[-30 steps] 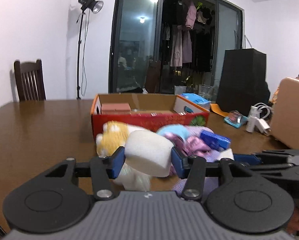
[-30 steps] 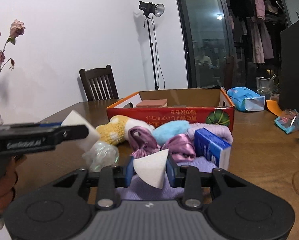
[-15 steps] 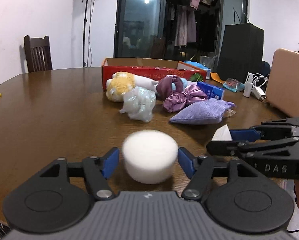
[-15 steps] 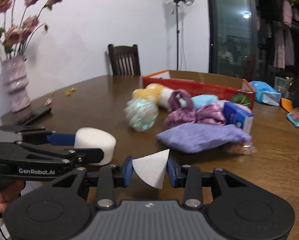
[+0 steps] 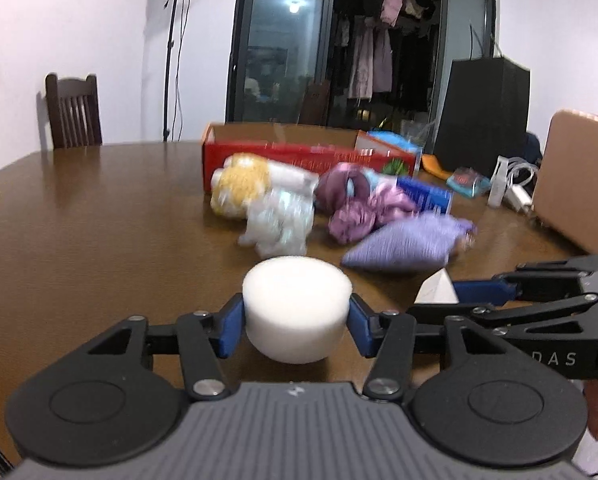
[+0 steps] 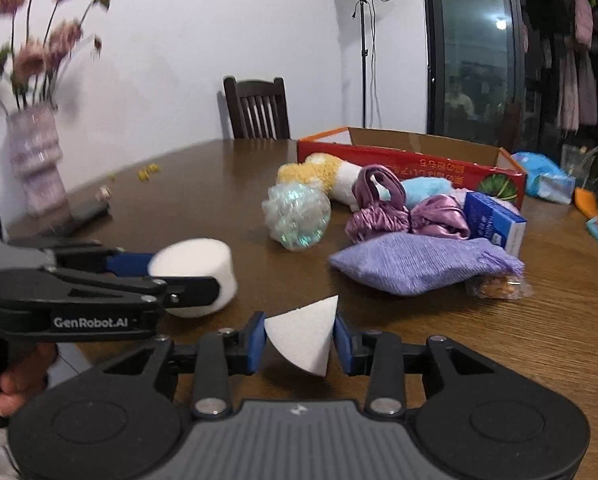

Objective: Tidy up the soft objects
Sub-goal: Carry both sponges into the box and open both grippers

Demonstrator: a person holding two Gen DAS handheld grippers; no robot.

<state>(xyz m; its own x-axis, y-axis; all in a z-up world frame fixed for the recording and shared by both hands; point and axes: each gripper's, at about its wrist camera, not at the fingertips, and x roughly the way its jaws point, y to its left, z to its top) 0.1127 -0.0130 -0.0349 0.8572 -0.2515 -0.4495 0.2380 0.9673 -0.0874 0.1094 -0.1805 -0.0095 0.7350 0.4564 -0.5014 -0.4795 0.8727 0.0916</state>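
Holding a white foam cylinder (image 5: 297, 312) between my left fingers (image 5: 230, 330), I had the left gripper (image 5: 297, 330) closing, its blue pads against the foam's sides. My right gripper (image 6: 299, 340) was clamped on a white foam wedge (image 6: 305, 332), both pads pressing its flat faces. Both pieces hung low over the brown surface (image 6: 203, 200), near its front edge, the cylinder to the left of the wedge.

Farther back lay the other soft things in a loose heap: a clear bubbly ball (image 6: 297, 216), a yellow and white plush (image 6: 319, 172), purple scrunchies (image 6: 403, 212), a light blue plush (image 6: 427, 188) and a lilac knit pouch (image 6: 423, 262). A blue carton (image 6: 495, 226) stood just beside the pouch. Behind the heap sat a red cardboard box (image 6: 411, 156), open at the top. A vase of dried flowers (image 6: 35, 160) stood at the far left.
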